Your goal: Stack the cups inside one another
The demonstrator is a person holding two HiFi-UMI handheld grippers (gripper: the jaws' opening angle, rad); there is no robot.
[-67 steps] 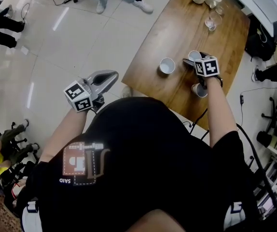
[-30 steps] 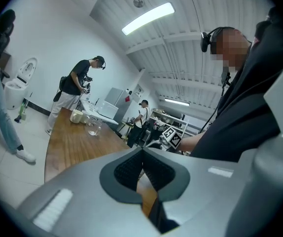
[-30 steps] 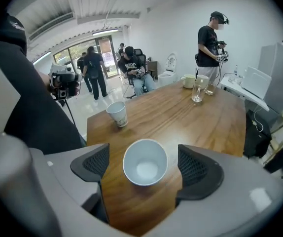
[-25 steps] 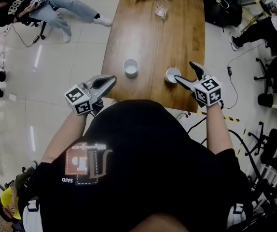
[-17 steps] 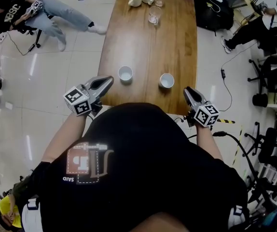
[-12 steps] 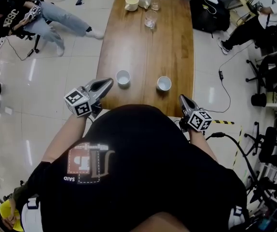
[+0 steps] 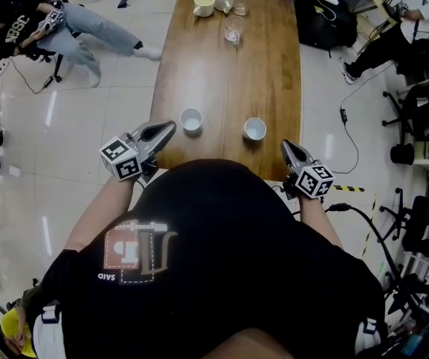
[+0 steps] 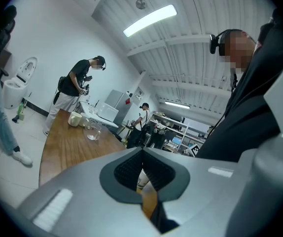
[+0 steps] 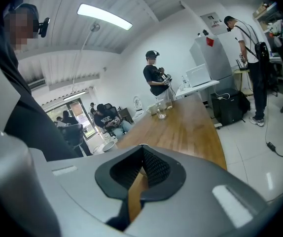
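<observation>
Two white cups stand on the wooden table near its front end, a left cup and a right cup. From above I cannot tell whether the right one has others nested in it. My left gripper hovers at the table's front left corner, just left of the left cup, jaws shut and empty. In the left gripper view the shut left gripper points down the table. My right gripper is off the front right corner, a short way from the right cup, shut on nothing. The right gripper view shows the right gripper closed.
At the far end stand two cream mugs and two clear glasses. People sit and stand round the room. A black bag lies right of the table, with cables on the floor and office chairs farther right.
My right gripper has drawn back from the right cup to the table's front right corner, and its jaws have gone from open to shut. The left gripper has stayed put.
</observation>
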